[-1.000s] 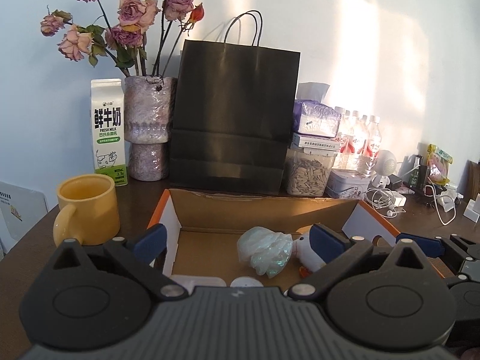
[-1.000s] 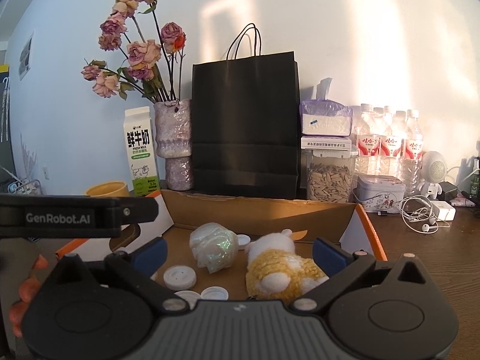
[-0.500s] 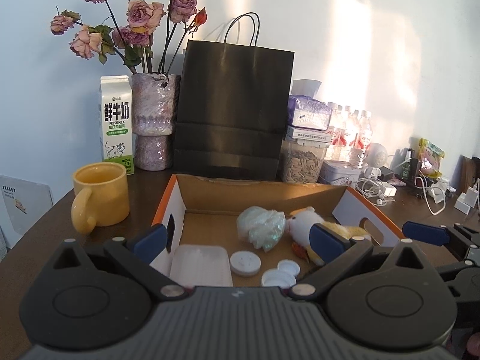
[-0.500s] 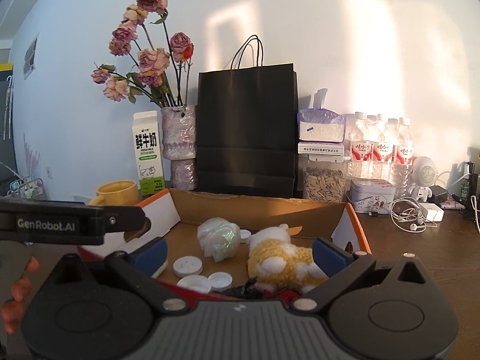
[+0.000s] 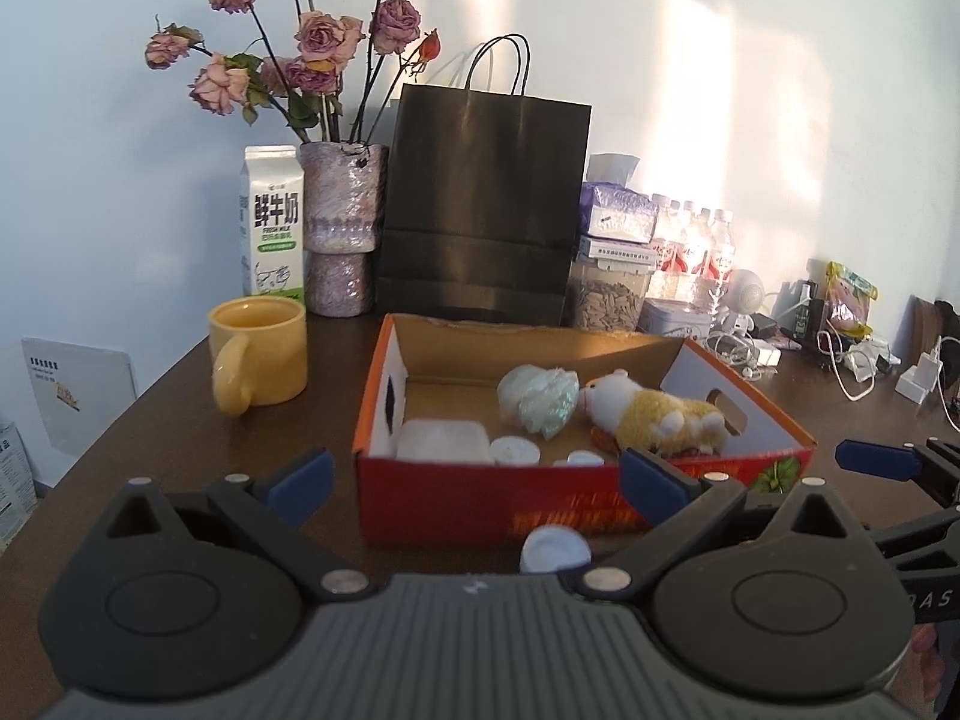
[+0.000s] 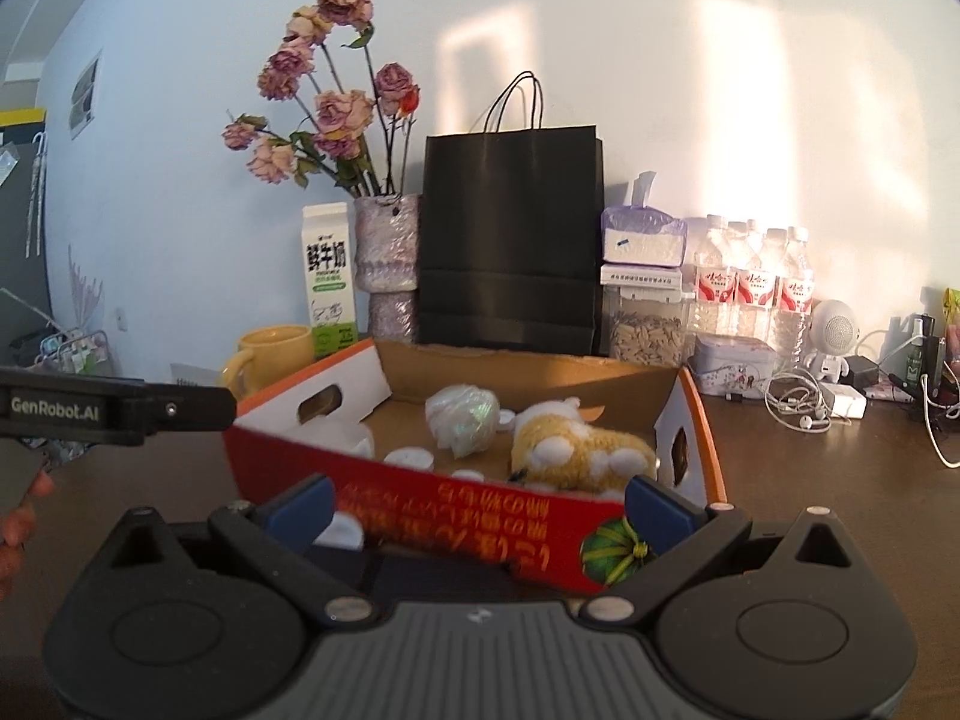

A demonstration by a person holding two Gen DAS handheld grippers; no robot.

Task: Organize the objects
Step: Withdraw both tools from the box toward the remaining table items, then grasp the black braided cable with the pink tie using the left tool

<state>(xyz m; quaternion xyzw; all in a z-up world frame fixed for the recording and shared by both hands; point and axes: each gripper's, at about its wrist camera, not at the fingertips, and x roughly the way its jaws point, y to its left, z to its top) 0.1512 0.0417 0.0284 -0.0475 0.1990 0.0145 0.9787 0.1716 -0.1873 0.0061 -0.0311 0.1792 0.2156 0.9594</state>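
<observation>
Tongs both spread wide before glossy red cardboard box, fuzzy plush toy inside.

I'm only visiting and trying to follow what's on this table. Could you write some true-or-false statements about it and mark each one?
1. The yellow-and-white plush toy lies inside the red cardboard box. True.
2. The yellow ceramic mug stands inside that box. False: it stands on the brown table, beside the box.
3. The left gripper is open and holds nothing. True.
4. The black paper bag lies flat. False: it stands upright behind the box.
5. A white round cap lies on the table in front of the box. True.
</observation>
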